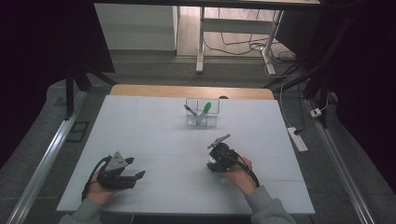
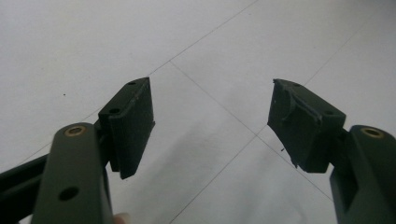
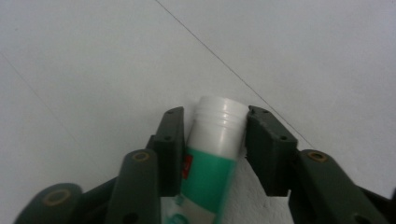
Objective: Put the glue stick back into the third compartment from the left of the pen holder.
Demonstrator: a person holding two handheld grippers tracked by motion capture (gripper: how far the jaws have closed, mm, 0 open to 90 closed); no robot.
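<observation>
A tube with a white ribbed cap and a green-and-white body (image 3: 210, 172) lies on the white table, pointing away from the camera in the right gripper view. My right gripper (image 3: 212, 114) is shut on it, one pad against each side just below the cap. In the high view that gripper (image 1: 215, 164) points down at the table, right of centre, with a hand behind it. My left gripper (image 1: 135, 167) rests low at the front left, jaws wide apart. In the left gripper view, only bare table surface lies between the jaws of the left gripper (image 2: 212, 107).
A clear two-part box (image 1: 212, 122) stands at the back middle of the table, holding a green marker (image 1: 206, 108) and a dark pen (image 1: 190, 110). A white mat (image 1: 140, 126) covers the table. A power strip (image 1: 297, 139) lies on the floor to the right.
</observation>
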